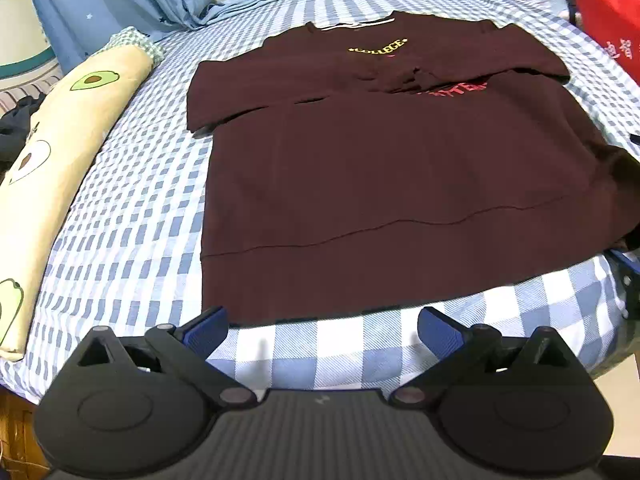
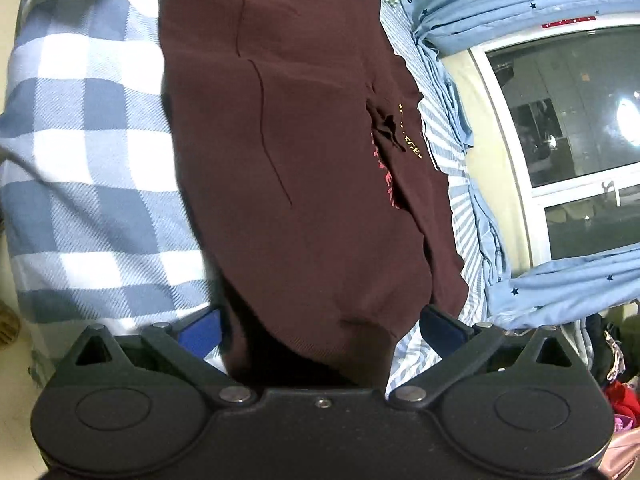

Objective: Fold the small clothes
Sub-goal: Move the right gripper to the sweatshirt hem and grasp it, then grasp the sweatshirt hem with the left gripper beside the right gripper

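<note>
A dark maroon sweatshirt (image 1: 400, 184) lies face up on the bed (image 1: 132, 240), hem toward the near edge and collar toward the far edge, both sleeves already laid across the chest so that the yellow lettering (image 1: 378, 46) shows only in part. The left tool (image 1: 322, 330) hovers released just short of the hem near the bed's near edge, jaws wide apart and nothing between them. In the right wrist view the right tool (image 2: 320, 330) also stands spread, with a corner of the garment bunched between its blue pads (image 2: 202, 330) but not pinched. The cloth looks thick and soft, likely limp and fairly heavy for its size, so it should drape and sag rather than hold a crease; it is not slippery on the checked sheet. The ribbed hem band seems the firmest place to grip, one corner for each tool. A long avocado-print pillow (image 1: 60, 152) lies along the bed's left edge.
</note>
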